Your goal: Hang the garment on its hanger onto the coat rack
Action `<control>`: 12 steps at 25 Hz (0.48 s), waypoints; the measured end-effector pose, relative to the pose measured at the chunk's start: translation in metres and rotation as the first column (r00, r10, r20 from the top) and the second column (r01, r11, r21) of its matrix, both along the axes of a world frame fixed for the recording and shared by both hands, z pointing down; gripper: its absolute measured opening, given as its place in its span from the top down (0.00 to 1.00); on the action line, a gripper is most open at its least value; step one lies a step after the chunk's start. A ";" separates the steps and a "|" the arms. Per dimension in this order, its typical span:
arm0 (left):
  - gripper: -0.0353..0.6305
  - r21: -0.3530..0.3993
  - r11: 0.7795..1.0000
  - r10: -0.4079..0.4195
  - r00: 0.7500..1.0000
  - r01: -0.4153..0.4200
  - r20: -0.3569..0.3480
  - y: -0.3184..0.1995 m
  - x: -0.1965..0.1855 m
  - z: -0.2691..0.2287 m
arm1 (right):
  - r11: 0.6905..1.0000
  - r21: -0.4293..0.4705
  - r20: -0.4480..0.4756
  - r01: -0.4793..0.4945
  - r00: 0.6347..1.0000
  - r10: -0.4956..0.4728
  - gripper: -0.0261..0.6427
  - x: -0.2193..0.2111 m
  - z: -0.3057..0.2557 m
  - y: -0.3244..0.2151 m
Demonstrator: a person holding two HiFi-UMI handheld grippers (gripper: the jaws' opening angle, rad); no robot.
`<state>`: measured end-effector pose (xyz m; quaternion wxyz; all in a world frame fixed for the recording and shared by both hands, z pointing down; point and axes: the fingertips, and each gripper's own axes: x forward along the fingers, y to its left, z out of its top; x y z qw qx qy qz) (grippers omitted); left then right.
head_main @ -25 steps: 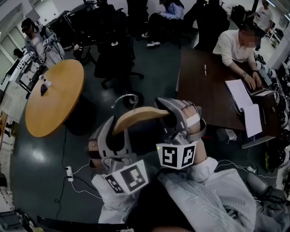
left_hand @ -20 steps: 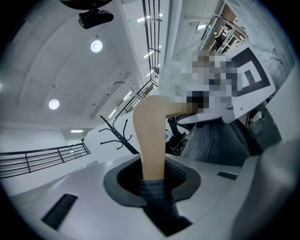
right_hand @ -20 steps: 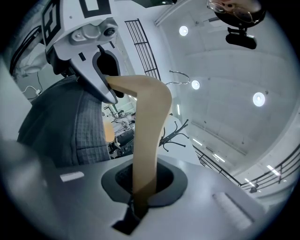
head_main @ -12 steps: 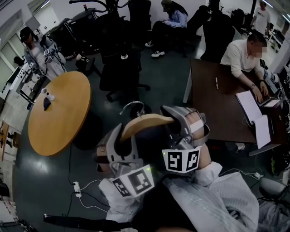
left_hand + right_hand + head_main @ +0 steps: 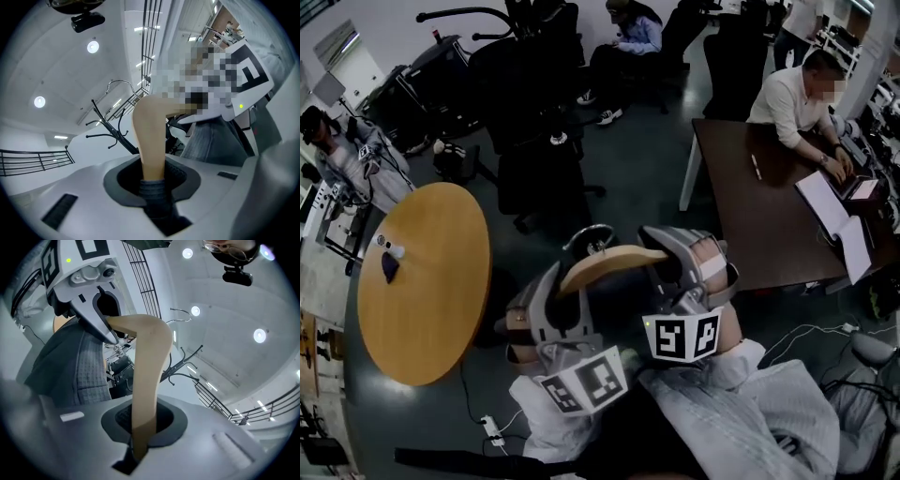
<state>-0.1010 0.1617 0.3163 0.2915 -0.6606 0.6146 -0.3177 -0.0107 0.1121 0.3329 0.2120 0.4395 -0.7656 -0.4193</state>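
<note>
- We judge the task to be in its carrying stage: the garment (image 5: 75,366) is already on the hanger (image 5: 609,260), and the hanger is lifted clear of any bench, over the open floor.
- What is left is the hanging itself. The hanger's metal hook (image 5: 589,234) is free and catches on nothing, and the black coat rack (image 5: 115,130) stands well apart, beyond the hanger in both gripper views.
- The left claw (image 5: 553,295) pinches one arm of the wooden hanger. In the left gripper view a fold of the dark garment is caught between the jaws along with the wood.
- The right claw (image 5: 675,267) is pressed together on the other arm, and the bare wood runs straight down into its jaws.
- So the hanger spans from one claw to the other, with its hook rising from the middle between them. The garment hangs below the wood, draping beside each claw.
</note>
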 end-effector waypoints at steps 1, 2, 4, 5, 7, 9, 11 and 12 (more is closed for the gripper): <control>0.82 -0.001 1.000 0.009 1.000 -0.009 -0.002 -0.011 -0.008 0.001 | 1.000 -0.003 -0.003 -0.007 1.000 0.007 0.95 -0.007 0.001 -0.010; 0.82 -0.004 1.000 0.017 1.000 -0.017 -0.004 -0.022 -0.015 0.002 | 1.000 -0.009 -0.005 -0.014 1.000 0.014 0.95 -0.014 0.002 -0.020; 0.82 -0.013 0.999 0.029 1.000 -0.030 -0.008 -0.045 -0.028 0.006 | 0.999 -0.020 -0.012 -0.026 1.000 0.026 0.95 -0.027 0.006 -0.042; 0.82 -0.017 0.999 0.032 0.999 -0.032 -0.010 -0.057 -0.034 0.009 | 0.999 -0.023 -0.018 -0.030 0.999 0.029 0.95 -0.032 0.009 -0.054; 0.82 -0.023 0.999 0.032 0.999 -0.032 -0.015 -0.081 -0.046 0.015 | 0.999 -0.026 -0.026 -0.030 0.999 0.030 0.95 -0.044 0.015 -0.078; 0.82 -0.023 0.999 0.029 0.999 -0.029 -0.016 -0.106 -0.059 0.019 | 0.999 -0.027 -0.018 -0.028 0.999 0.028 0.95 -0.058 0.019 -0.104; 0.82 -0.019 1.000 0.022 1.000 -0.022 -0.015 -0.134 -0.072 0.021 | 1.000 -0.019 -0.011 -0.024 1.000 0.024 0.95 -0.071 0.020 -0.132; 0.82 -0.017 1.000 0.018 1.000 -0.018 -0.016 -0.149 -0.078 0.021 | 1.000 -0.014 -0.010 -0.021 1.000 0.021 0.95 -0.077 0.019 -0.147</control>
